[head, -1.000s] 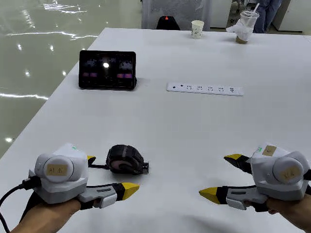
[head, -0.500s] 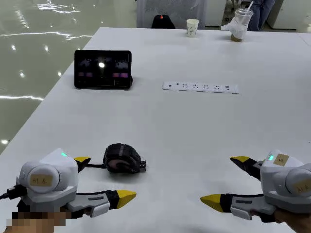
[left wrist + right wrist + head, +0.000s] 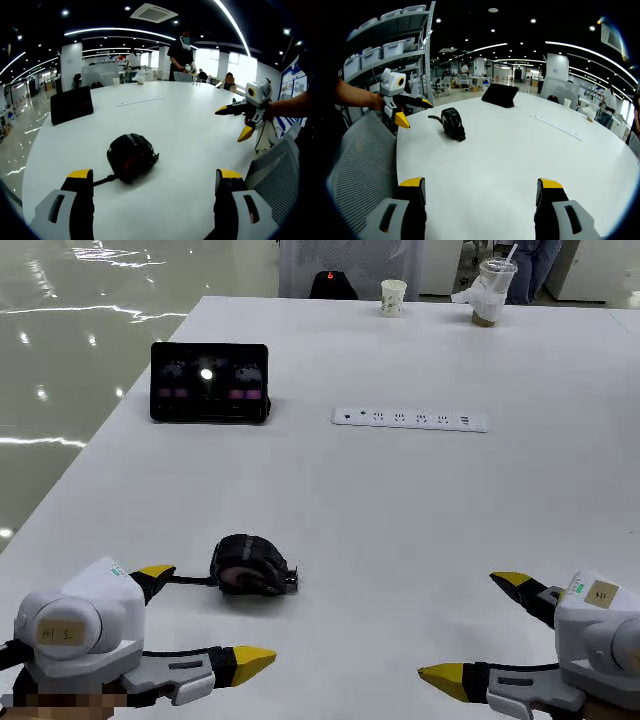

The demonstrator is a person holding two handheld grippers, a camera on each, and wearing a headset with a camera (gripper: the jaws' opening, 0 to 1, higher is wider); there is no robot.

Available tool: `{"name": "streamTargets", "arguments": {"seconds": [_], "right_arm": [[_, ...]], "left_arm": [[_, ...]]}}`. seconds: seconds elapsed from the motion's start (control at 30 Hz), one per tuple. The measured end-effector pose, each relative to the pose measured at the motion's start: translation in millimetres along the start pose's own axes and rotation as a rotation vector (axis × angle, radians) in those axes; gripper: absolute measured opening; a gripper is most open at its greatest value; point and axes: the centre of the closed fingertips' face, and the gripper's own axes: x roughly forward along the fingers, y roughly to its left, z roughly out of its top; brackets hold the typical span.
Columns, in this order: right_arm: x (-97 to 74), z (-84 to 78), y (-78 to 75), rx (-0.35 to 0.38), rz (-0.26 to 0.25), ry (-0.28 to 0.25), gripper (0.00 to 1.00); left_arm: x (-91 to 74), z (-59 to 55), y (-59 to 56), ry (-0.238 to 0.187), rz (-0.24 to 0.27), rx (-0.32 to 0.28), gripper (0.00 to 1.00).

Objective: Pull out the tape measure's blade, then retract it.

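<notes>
A black tape measure (image 3: 250, 566) with a reddish side lies on the white table (image 3: 400, 510), its blade retracted and a black strap trailing left. In the left gripper view the tape measure (image 3: 131, 155) rests just ahead of the jaws, and in the right gripper view the tape measure (image 3: 453, 123) lies far off to the left. My left gripper (image 3: 200, 618) is open near the front left edge, just short of the tape. My right gripper (image 3: 480, 632) is open at the front right, well away from it. The left gripper (image 3: 410, 112) and the right gripper (image 3: 234, 122) each show in the other's view.
A dark tablet (image 3: 209, 369) stands at the back left. A white power strip (image 3: 410, 420) lies mid-table. A paper cup (image 3: 394, 297) and a plastic drink cup (image 3: 489, 290) stand at the far edge. A person (image 3: 181, 57) stands beyond the table.
Both grippers have drawn back toward me and lower in the head view. The tape measure has stayed where it lay.
</notes>
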Motion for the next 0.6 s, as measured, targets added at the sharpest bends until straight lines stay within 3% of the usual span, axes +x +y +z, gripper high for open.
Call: {"name": "streamTargets", "arguments": {"seconds": [0.2, 0.43, 0.6], "right_arm": [[-4.6, 0.2, 0.4, 0.017, -0.024, -0.02, 0.96], [-8.2, 0.9, 2.5, 0.021, -0.029, -0.035, 0.99], [-10.6, 0.1, 4.6, 0.026, -0.022, -0.044, 0.99]], "left_arm": [[-1.3, 4.9, -5.6, -0.019, -0.024, 0.001, 0.99], [-2.4, 3.0, -9.9, -0.022, -0.04, 0.04, 0.99], [-5.3, 4.2, -9.6, -0.042, -0.043, 0.018, 0.99]]}}
